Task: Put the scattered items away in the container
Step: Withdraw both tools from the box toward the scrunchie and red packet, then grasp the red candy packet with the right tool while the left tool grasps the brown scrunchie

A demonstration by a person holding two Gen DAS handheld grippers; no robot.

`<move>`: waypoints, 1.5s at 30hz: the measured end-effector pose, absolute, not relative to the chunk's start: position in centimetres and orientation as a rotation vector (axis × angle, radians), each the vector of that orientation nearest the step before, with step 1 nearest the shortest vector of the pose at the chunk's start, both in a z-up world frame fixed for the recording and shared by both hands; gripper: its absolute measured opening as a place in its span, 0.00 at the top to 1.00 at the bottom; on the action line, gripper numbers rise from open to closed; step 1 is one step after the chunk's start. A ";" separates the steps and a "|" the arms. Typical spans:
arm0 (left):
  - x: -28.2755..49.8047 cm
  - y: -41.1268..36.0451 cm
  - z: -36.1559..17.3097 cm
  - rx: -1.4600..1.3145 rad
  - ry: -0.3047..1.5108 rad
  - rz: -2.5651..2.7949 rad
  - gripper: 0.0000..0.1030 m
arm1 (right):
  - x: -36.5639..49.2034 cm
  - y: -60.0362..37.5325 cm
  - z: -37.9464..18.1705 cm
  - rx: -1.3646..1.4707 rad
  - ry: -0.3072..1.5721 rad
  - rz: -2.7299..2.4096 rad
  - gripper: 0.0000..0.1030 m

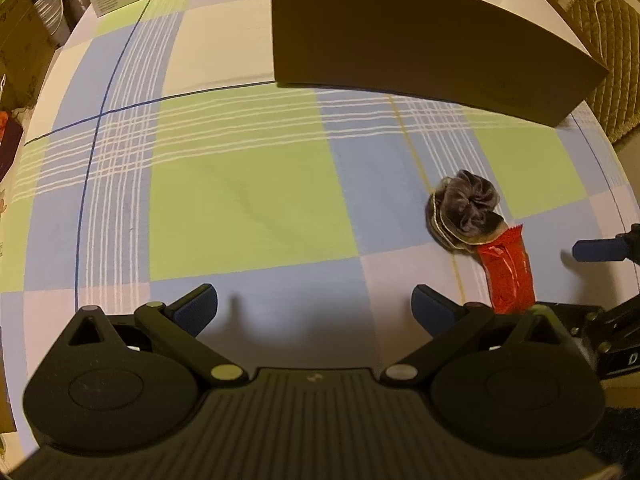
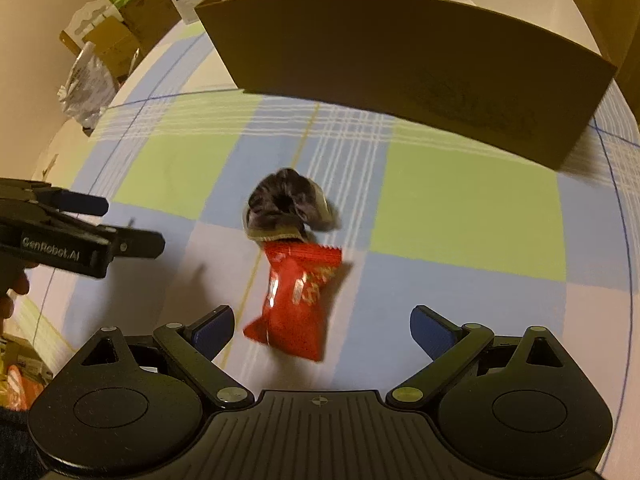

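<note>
Two items lie short of the cardboard box [image 2: 400, 52]: a red snack packet [image 2: 298, 300] just ahead of your right gripper [image 2: 322, 330], whose jaws are wide and empty, and a dark scrunchie [image 2: 286, 208] touching its far end. Straddle the packet's middle. Your left gripper [image 1: 314, 308] is equally wide and empty.

Red snack packet [image 2: 298, 300]: crinkled foil, lying flat on the checked cloth, one crimped end touching the scrunchie. Dark purple-grey scrunchie [image 2: 286, 210]: bunched fabric ring, resting partly on a pale round object whose kind cannot be told. Brown cardboard box [image 2: 400, 64]: open top, white inside, standing upright beyond both items, well apart from them.
</note>
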State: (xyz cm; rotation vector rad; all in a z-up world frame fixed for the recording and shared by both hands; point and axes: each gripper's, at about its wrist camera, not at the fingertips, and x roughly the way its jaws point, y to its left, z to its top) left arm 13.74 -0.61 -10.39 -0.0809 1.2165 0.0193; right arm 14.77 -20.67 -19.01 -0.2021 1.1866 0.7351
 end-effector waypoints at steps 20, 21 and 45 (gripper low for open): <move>14.3 -0.8 -10.4 -0.048 1.192 -0.006 0.01 | 15.8 -22.4 -19.3 -0.249 1.084 0.745 0.04; 14.4 -0.8 -10.4 -0.047 1.192 -0.010 0.01 | 15.7 -22.1 -19.5 -0.271 1.071 0.779 0.04; 14.9 -1.2 -10.3 -0.019 1.175 -0.066 0.01 | 18.1 -27.5 -19.0 -0.260 0.995 0.760 0.04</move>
